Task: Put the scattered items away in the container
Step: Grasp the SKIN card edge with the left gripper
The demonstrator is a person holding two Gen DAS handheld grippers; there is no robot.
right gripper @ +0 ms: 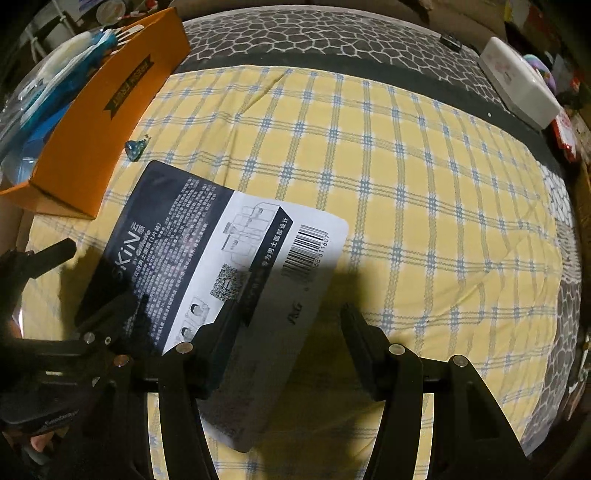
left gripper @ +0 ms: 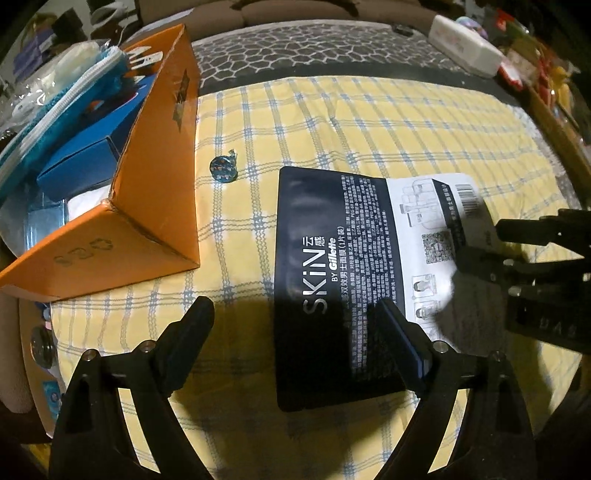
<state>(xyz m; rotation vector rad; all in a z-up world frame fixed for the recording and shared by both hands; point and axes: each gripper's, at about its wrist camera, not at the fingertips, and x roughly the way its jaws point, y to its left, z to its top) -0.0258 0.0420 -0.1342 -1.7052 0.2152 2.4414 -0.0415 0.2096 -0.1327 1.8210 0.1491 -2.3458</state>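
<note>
The orange box (left gripper: 155, 155) at upper left already holds a blue carton (left gripper: 81, 162) and a zip pouch (left gripper: 62, 110). Left out on the checked cloth (left gripper: 369, 129) are the flat mask sachet (left gripper: 332, 258), mid-frame, and a small blue trinket (left gripper: 222, 169) beside the box. The left gripper (left gripper: 295, 325) and right gripper (right gripper: 282, 326) both hang with jaws open over the sachet, holding nothing.

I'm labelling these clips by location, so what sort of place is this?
Probably a lived-in room at home, perhaps a bedroom: a yellow checked cloth covers a padded surface with a pebble-pattern cover, beside it stands an orange cardboard box of toiletries, and household clutter lines the edge.
</note>
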